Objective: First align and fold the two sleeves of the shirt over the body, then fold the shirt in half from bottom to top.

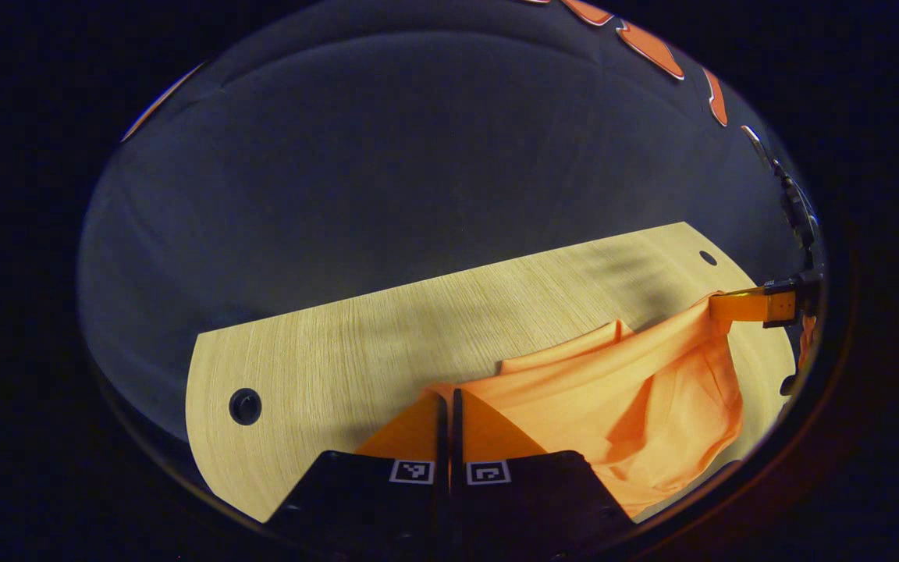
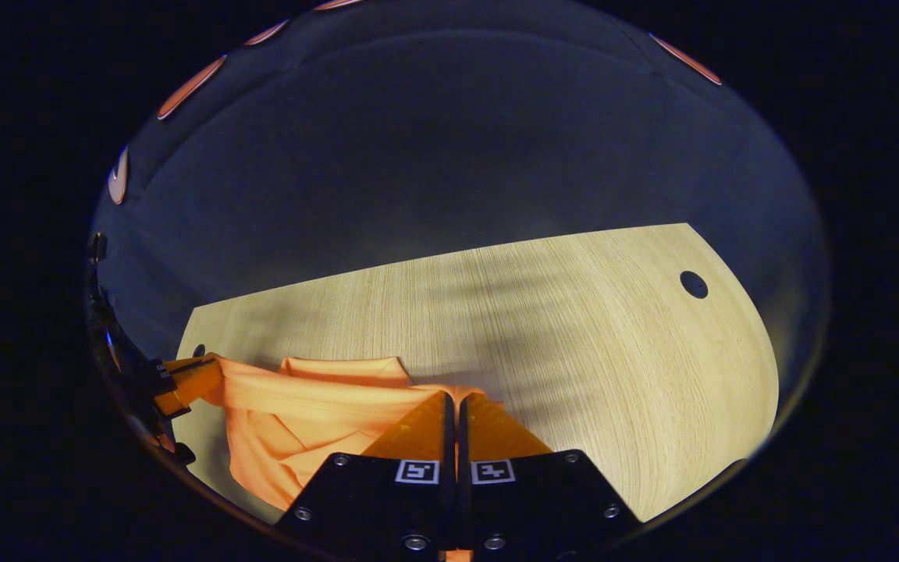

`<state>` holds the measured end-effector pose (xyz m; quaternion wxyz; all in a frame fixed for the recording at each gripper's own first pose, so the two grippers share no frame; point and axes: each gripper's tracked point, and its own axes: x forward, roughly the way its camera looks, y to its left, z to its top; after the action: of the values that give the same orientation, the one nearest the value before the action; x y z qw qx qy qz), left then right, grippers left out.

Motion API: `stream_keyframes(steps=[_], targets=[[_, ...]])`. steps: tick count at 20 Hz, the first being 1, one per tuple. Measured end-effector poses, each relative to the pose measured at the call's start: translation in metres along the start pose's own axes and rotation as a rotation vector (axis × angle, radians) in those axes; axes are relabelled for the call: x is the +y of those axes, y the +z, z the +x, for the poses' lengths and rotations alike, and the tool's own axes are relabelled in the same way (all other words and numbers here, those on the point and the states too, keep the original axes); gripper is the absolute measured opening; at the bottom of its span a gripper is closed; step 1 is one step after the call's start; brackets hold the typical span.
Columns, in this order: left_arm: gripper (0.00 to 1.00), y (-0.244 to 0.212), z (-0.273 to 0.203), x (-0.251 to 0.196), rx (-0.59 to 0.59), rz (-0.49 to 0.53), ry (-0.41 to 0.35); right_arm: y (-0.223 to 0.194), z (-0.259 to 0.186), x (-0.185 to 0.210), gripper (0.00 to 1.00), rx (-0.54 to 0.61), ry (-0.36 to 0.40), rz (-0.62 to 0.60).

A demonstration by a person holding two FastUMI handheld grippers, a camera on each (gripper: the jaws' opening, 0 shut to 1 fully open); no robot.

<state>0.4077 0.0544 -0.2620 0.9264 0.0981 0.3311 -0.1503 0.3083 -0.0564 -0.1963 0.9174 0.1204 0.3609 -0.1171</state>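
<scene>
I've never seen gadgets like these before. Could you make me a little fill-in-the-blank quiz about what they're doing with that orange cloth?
1. The shirt held up between the two grippers is ____ in colour.
2. The left gripper has its fingers ____ on the shirt's edge.
3. Below the right gripper lies a light ____ table.
4. The shirt's middle ____ down between the two grippers.

Missing words: orange; shut; wooden; sags
</scene>
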Motion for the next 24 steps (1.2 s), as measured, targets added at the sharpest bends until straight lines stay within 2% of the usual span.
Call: stream_keyframes(steps=[2, 4, 5, 6, 7, 8, 9, 10, 11, 15, 20, 24], targets=[[0.01, -0.004, 0.002, 0.002, 0.009, -0.027, 0.01, -0.006, 0.004, 0.006, 0.02, 0.022, 0.005, 0.014], [0.06, -0.003, 0.002, 0.002, 0.016, -0.05, 0.009, -0.009, 0.004, 0.009, 0.07, 0.027, 0.012, 0.014], [0.15, -0.004, -0.001, 0.002, 0.016, -0.056, 0.008, -0.008, 0.003, 0.01, 0.12, 0.023, 0.014, 0.013], [0.2, -0.003, -0.004, 0.002, 0.017, -0.061, 0.015, -0.007, 0.0, 0.014, 0.18, 0.015, 0.021, 0.013], [0.34, -0.002, -0.003, 0.001, 0.007, -0.07, 0.013, -0.006, -0.003, 0.015, 0.36, 0.004, 0.022, 0.011], [0.48, 0.0, -0.007, 0.0, -0.002, -0.084, 0.015, -0.004, -0.007, 0.015, 0.41, -0.004, 0.019, 0.009], [0.62, 0.003, -0.011, -0.002, -0.013, -0.099, 0.016, -0.003, -0.012, 0.015, 0.74, -0.014, 0.018, 0.005], [0.68, 0.007, -0.018, -0.002, -0.027, -0.113, 0.024, -0.001, -0.018, 0.016, 0.71, -0.026, 0.018, 0.002], [0.8, 0.008, -0.026, 0.001, -0.045, -0.124, 0.029, 0.001, -0.025, 0.018, 0.87, -0.038, 0.026, 0.001], [0.99, 0.019, -0.068, 0.011, -0.122, -0.131, 0.058, -0.003, -0.067, 0.024, 0.91, -0.119, 0.05, -0.006], [0.99, 0.02, -0.124, 0.012, -0.199, -0.149, 0.061, -0.019, -0.127, 0.046, 0.93, -0.224, 0.101, -0.049], [0.99, 0.017, -0.174, 0.007, -0.27, -0.174, 0.062, -0.011, -0.185, 0.048, 0.93, -0.329, 0.117, -0.077]])
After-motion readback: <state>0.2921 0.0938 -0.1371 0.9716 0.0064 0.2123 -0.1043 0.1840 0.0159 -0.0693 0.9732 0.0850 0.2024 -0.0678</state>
